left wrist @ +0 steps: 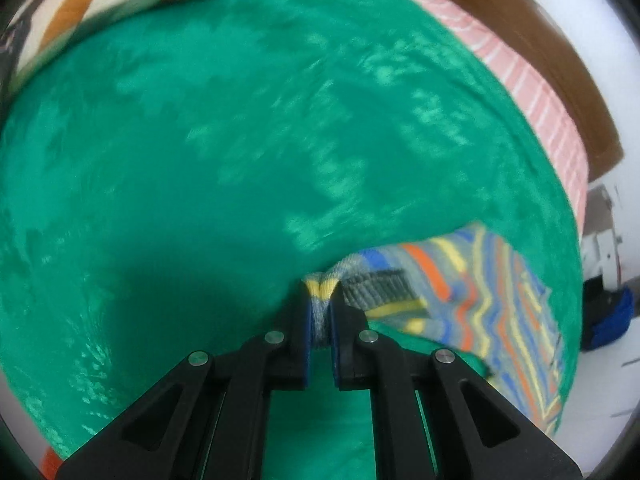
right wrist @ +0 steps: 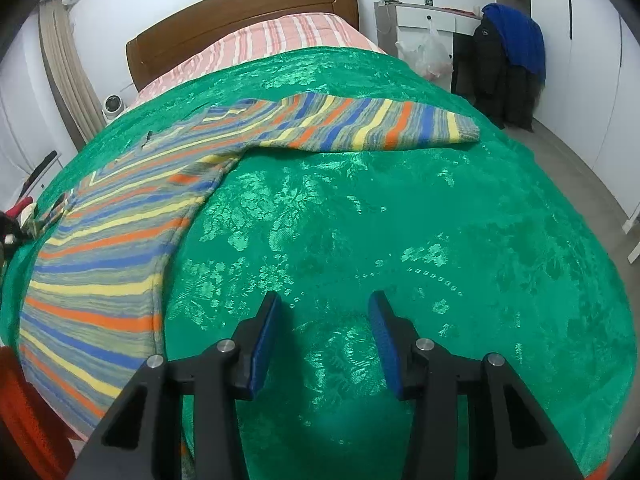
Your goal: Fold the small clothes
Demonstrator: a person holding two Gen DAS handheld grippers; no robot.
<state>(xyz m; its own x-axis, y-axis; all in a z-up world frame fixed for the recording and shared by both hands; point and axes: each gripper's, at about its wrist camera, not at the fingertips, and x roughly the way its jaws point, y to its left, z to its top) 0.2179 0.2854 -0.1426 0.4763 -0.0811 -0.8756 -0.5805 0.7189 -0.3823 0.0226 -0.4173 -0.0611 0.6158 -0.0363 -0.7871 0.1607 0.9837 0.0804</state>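
A small knitted sweater (right wrist: 120, 240) with grey, blue, orange and yellow stripes lies spread on the green bedspread (right wrist: 360, 208), one sleeve (right wrist: 360, 124) stretched out to the right. In the left wrist view my left gripper (left wrist: 320, 300) is shut on a bunched edge of that striped sweater (left wrist: 480, 296), and the knit shows pinched between its pads. The picture there is blurred by motion. My right gripper (right wrist: 324, 312) hovers open above bare green cloth to the right of the sweater's body, nothing between its fingers.
The bed has a pink striped sheet (right wrist: 280, 36) and a brown wooden headboard (right wrist: 240, 12). A striped pillow (left wrist: 120, 4) lies at the far left. Dark and blue coats (right wrist: 508, 64) hang by a white cabinet (right wrist: 424, 20) with a plastic bag (right wrist: 428, 56). Grey floor lies to the right.
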